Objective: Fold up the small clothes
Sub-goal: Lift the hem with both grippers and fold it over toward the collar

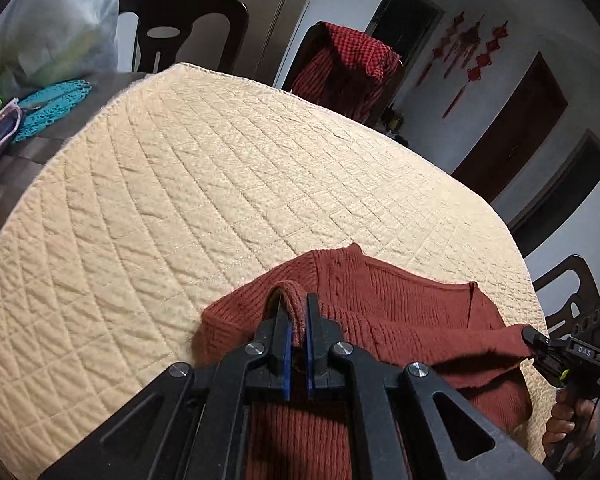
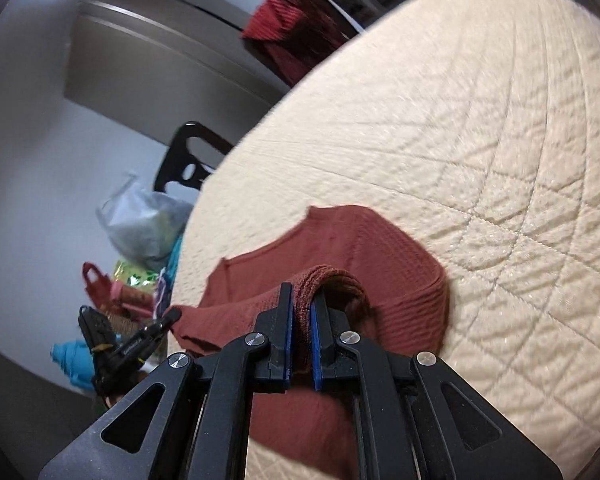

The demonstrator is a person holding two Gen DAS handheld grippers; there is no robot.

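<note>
Both my tongs are clenched on the rust-red knit sweater [image 1: 400, 320]. Left tongs [image 1: 299, 320] pinch a rolled ribbed edge, a loop of it poking up between the blue pads. Right tongs [image 2: 302, 312] pinch a similar ribbed edge, cloth bunched between the pads. Which hem or cuff each one is, can't tell.

The sweater lies at the near edge of the cream quilted cover [image 1: 220, 168] on the table, partly lifted: the gripped edges are raised off the cover, the far part with the neckline rests flat. Cloth stretches between the two grips, so I judge I hold two points to carry one edge over as a straight fold line instead of dragging a lump.

Mid-fold, I reckon; the lifted edge is not laid down yet. Next it needs lowering evenly onto the flat part. Risk: knit is floppy and can slip or crease.

Dark chair [image 1: 180, 28] and plastic bag [image 1: 60, 20] beyond the table, not involved.
</note>
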